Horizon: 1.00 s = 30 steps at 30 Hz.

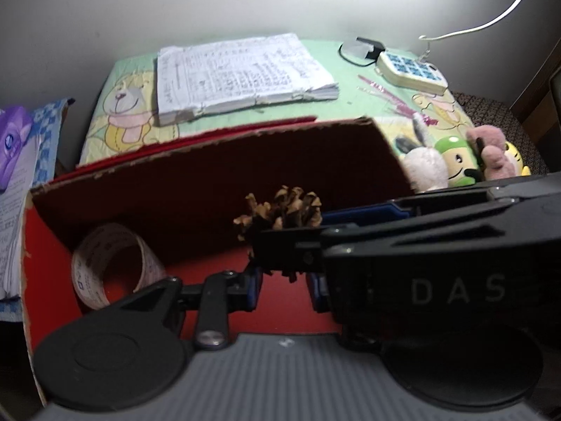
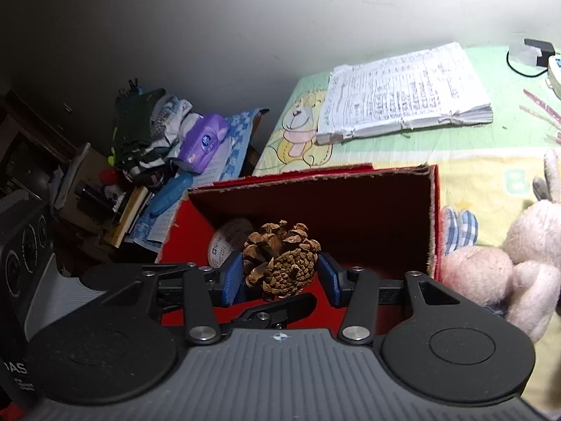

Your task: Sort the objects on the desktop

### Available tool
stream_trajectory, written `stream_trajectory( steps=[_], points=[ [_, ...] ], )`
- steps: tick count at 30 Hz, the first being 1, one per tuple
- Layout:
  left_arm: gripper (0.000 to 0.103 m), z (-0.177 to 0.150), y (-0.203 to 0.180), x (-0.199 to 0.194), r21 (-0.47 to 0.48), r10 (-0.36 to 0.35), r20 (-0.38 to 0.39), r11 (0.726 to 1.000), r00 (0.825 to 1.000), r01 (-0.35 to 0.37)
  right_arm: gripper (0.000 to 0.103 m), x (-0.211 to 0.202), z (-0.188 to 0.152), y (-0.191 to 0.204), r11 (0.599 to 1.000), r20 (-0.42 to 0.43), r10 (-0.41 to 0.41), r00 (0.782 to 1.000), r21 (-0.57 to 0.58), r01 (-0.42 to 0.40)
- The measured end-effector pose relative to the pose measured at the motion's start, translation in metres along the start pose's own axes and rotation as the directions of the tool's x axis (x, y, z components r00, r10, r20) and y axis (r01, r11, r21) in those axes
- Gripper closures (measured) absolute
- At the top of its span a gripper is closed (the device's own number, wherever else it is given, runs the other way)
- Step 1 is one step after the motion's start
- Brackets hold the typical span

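A brown pine cone sits between the blue pads of my right gripper, which is shut on it. It hangs over the inside of an open red cardboard box. In the left wrist view the right gripper reaches in from the right, with the pine cone at its tip above the red box. My left gripper is low over the box floor. Its jaws stand a little apart, and only the red floor shows between them. A roll of printed tape lies in the box's left corner.
A thick stack of written papers lies on the green cartoon tablecloth behind the box. Plush toys crowd the box's right side. A white keypad device is at the far right. A cluttered side table with a purple tissue pack stands to the left.
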<state>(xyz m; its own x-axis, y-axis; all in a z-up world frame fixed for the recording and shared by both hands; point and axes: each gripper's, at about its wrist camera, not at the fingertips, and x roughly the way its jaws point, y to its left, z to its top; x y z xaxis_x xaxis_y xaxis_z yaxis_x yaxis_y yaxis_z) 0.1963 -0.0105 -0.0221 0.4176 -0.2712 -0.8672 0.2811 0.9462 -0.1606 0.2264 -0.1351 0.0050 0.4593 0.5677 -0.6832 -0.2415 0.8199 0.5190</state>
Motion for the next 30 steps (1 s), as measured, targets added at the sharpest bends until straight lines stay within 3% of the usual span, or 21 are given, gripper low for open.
stream_trajectory(
  steps=[5,7,9,14,18,22,25,28,30],
  points=[
    [0.075,0.005,0.013,0.039,0.006,0.019,-0.131,1.0,0.991,-0.018,0.053,0.042,-0.001,-0.006,0.996,-0.089,-0.072,0.993,0.043,0.076],
    [0.077,0.007,0.014,0.05,0.023,0.042,-0.177,0.999,0.983,-0.039,0.067,0.053,-0.001,-0.008,0.991,-0.115,-0.121,0.986,0.042,0.127],
    [0.077,0.01,0.019,0.06,0.011,0.026,-0.226,1.0,0.974,-0.024,0.071,0.062,-0.001,-0.011,0.983,-0.141,-0.168,0.976,0.044,0.176],
    [0.074,0.011,0.014,0.063,0.048,0.016,-0.25,0.999,0.968,-0.004,0.073,0.069,-0.002,-0.016,0.976,-0.148,-0.205,0.967,0.045,0.214],
    [0.074,0.009,0.014,0.057,0.06,0.004,-0.226,0.998,0.974,0.009,0.073,0.065,-0.004,-0.013,0.972,-0.098,-0.228,0.969,0.028,0.232],
    [0.074,0.008,0.015,0.04,0.102,0.077,-0.147,0.993,0.986,-0.063,0.076,0.042,-0.01,-0.013,0.974,0.025,-0.222,0.975,0.044,0.221],
    [0.075,0.011,0.015,0.038,0.12,0.157,-0.124,0.983,0.98,-0.142,0.077,0.017,-0.018,-0.015,0.978,0.136,-0.205,0.969,0.058,0.199],
    [0.081,0.016,0.019,0.043,0.095,0.163,-0.137,0.984,0.977,-0.15,0.078,0.005,-0.023,-0.02,0.982,0.186,-0.185,0.965,0.068,0.175],
    [0.083,0.017,0.019,0.046,0.095,0.172,-0.142,0.983,0.975,-0.16,0.077,0.003,-0.025,-0.023,0.974,0.203,-0.228,0.952,0.064,0.219]
  ],
)
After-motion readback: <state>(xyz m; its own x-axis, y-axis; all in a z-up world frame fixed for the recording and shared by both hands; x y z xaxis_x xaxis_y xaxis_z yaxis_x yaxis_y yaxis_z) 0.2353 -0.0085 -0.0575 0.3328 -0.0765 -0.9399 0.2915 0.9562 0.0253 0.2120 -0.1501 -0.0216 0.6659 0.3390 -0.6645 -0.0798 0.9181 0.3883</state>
